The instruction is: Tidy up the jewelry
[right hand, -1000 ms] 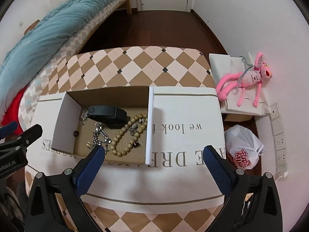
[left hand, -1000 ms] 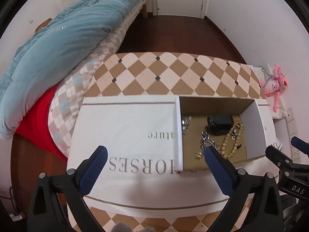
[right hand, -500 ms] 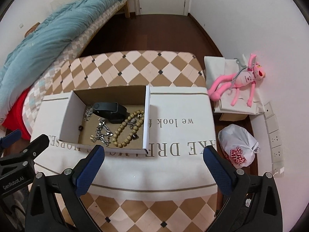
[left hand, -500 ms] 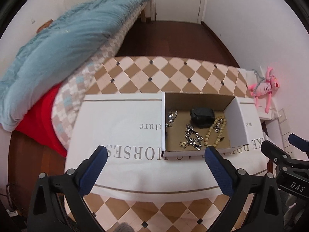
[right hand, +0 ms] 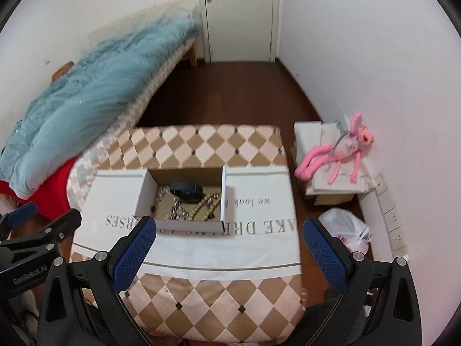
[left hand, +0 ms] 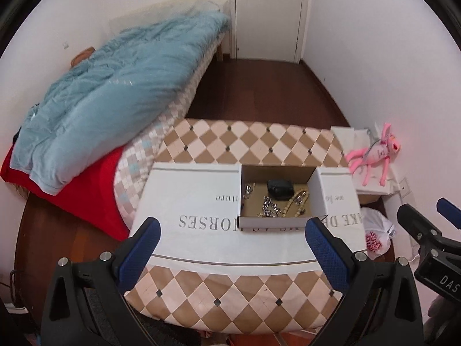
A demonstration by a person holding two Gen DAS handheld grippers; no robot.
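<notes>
Bedroom walls and a white door are filling the top of both views, with the bed (left hand: 115, 92) under its blue quilt lying at upper left. Over the last second both cameras have been pulling back and up: the checkered surface (left hand: 230, 297) is shrinking toward the middle of the frame, so I judge the sorting is finished or pausing. On it the white printed sheet (left hand: 190, 199) is carrying the open box (left hand: 321, 190), sitting centre-right, its long axis running left to right. Inside, the bead strand (left hand: 289, 206) is running diagonally toward upper right, beside the silver chain (left hand: 269, 208) and black band (left hand: 279, 189). Left gripper (left hand: 230, 233) and right gripper (right hand: 227, 232) are both spread wide, holding nothing.
</notes>
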